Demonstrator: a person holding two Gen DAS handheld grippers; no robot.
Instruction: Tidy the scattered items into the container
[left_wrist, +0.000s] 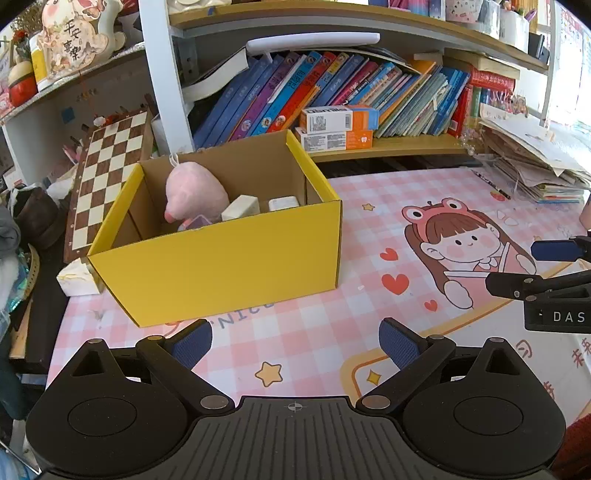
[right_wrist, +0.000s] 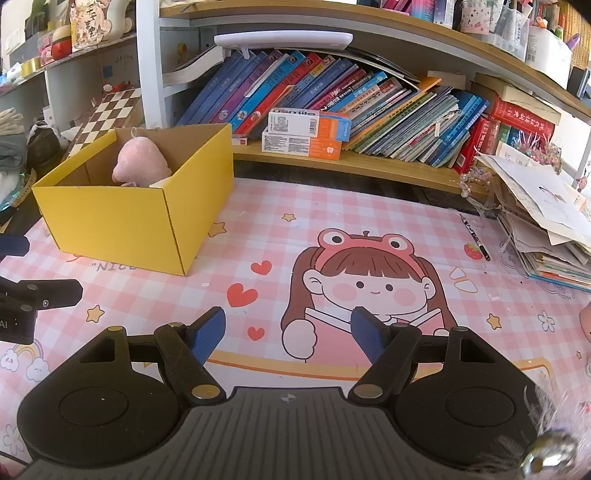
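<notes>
Right now, reading outward from my two tools:
Left hand-held gripper: spread wide, holding nothing, hovering low over the counter just in front of the yellow box.
Right hand-held gripper: also spread wide and bare, parked over the cartoon girl on the mat, well apart from the box.
Yellow box: open-topped at the counter's left, so I judge it the container; a pink plush and pale blocks already lie inside.
Leftovers: a pen lies near the paper stack; something pink at the right wrist view's far edge is too cropped to name.
Judgement: tidying looks nearly finished.
</notes>
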